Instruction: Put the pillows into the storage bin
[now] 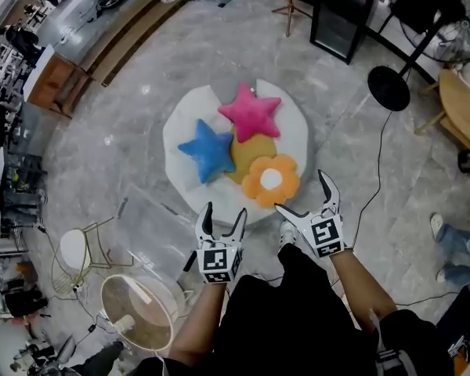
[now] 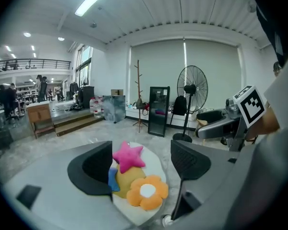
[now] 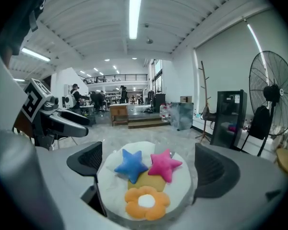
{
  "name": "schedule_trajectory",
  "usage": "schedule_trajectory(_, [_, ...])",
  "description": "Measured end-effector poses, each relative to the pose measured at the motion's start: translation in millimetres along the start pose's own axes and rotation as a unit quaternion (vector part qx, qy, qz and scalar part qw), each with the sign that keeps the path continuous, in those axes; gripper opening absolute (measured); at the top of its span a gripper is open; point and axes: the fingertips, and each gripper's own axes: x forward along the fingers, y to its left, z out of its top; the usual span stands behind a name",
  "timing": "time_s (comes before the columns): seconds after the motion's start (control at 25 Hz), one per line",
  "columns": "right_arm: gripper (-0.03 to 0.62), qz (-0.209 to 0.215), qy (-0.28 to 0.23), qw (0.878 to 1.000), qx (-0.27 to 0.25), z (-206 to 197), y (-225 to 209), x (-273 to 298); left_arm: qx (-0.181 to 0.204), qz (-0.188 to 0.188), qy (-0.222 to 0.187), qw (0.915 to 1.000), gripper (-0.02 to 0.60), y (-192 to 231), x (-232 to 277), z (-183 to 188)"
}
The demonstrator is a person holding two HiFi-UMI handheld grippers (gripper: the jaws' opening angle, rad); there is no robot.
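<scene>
Pillows cluster on a round white mat (image 1: 184, 124) on the marble floor (image 1: 141, 84): a pink plush star pillow (image 1: 251, 111), a blue plush star pillow (image 1: 207, 149) and an orange flower pillow with a white centre (image 1: 271, 180), all lying over a mustard round pillow (image 1: 247, 157). The left gripper (image 1: 225, 208) and the right gripper (image 1: 300, 189) hover at the mat's near edge, fingers released and spread, grasping nothing. A clear plastic storage bin (image 1: 150, 227) stands left of the left gripper, apart from the pillows.
</scene>
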Motion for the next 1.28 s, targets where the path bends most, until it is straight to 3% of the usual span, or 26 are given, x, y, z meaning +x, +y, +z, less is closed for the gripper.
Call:
schedule_trajectory(0.28, [0.598,0.026,0.05,0.998,0.004,-40,-10,48,-0.015,0.009,0.045,0.9988,0.36,24,47,-40])
schedule_trajectory(0.52, [0.598,0.04,0.107,0.993,0.012,-110,-1,103,-0.036,0.003,0.081,0.9961,0.36,48,94,-108])
schedule_trajectory(0.96, [0.598,0.042,0.219,0.975,0.022,-314,-2,214,-0.042,-0.046,0.159,0.9853,0.36,75,219,-302])
schedule_trajectory(1.28, [0.598,0.038,0.282,0.959,0.008,-471,-30,275,-0.005,-0.082,0.21,0.9742,0.36,92,295,-447])
